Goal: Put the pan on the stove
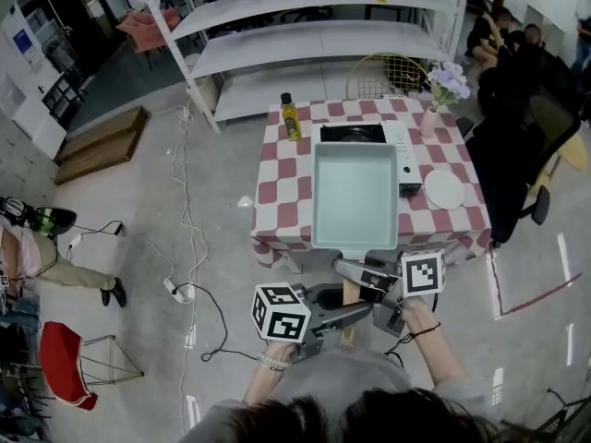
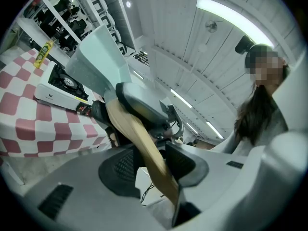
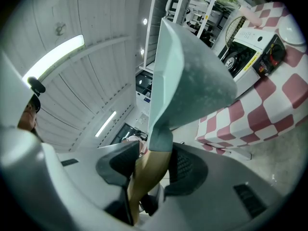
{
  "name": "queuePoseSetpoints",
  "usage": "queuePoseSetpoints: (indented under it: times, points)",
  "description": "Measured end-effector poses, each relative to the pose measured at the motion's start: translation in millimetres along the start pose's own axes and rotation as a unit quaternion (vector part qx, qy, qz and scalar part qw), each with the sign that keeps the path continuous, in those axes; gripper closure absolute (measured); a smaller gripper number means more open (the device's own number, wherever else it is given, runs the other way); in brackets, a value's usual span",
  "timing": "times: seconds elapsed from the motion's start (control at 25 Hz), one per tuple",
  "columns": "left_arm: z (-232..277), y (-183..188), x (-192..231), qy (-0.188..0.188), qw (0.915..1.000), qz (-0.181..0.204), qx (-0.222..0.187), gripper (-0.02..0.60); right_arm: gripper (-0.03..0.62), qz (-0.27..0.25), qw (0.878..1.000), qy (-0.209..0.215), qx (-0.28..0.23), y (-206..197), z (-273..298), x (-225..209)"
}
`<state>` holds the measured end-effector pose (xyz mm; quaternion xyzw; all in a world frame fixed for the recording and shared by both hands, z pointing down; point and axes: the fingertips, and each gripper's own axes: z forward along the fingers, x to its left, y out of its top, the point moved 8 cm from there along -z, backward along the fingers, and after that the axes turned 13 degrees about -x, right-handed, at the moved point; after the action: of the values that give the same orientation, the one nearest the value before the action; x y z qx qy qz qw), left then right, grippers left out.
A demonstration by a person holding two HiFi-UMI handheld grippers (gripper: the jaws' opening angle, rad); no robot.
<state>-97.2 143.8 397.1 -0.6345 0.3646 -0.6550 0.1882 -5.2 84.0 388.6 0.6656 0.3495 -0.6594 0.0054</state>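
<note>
A pale teal square pan [image 1: 355, 197] hangs level above the checkered table [image 1: 277, 192], in front of the portable stove [image 1: 355, 135]. Its wooden handle [image 1: 350, 295] points back toward me. My left gripper [image 1: 349, 314] is shut on the handle's near end, and my right gripper [image 1: 355, 275] is shut on it closer to the pan. In the left gripper view the handle [image 2: 144, 143] runs between the jaws [image 2: 151, 153], with the pan [image 2: 98, 61] and stove [image 2: 60, 83] beyond. The right gripper view shows its jaws [image 3: 153, 160] clamping the handle [image 3: 149, 172] under the pan [image 3: 192, 81].
A yellow oil bottle [image 1: 291, 116] stands left of the stove. A white plate [image 1: 444, 189] lies at the table's right, and a vase of flowers [image 1: 434, 109] stands behind it. White shelving [image 1: 305, 35] lies beyond, a dark chair [image 1: 526, 155] is to the right, and cables [image 1: 185, 247] cross the floor on the left.
</note>
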Motion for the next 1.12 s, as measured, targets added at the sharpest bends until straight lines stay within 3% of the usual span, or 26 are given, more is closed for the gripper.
queuePoseSetpoints:
  times: [0.68, 1.12]
  points:
    - [16, 54, 57, -0.019, 0.9996, -0.001, 0.021, 0.408, 0.414, -0.004, 1.000, -0.014, -0.024, 57, 35, -34]
    - [16, 70, 75, -0.031, 0.9990, -0.005, 0.031, 0.408, 0.414, -0.006, 0.999, -0.023, -0.035, 70, 48, -44]
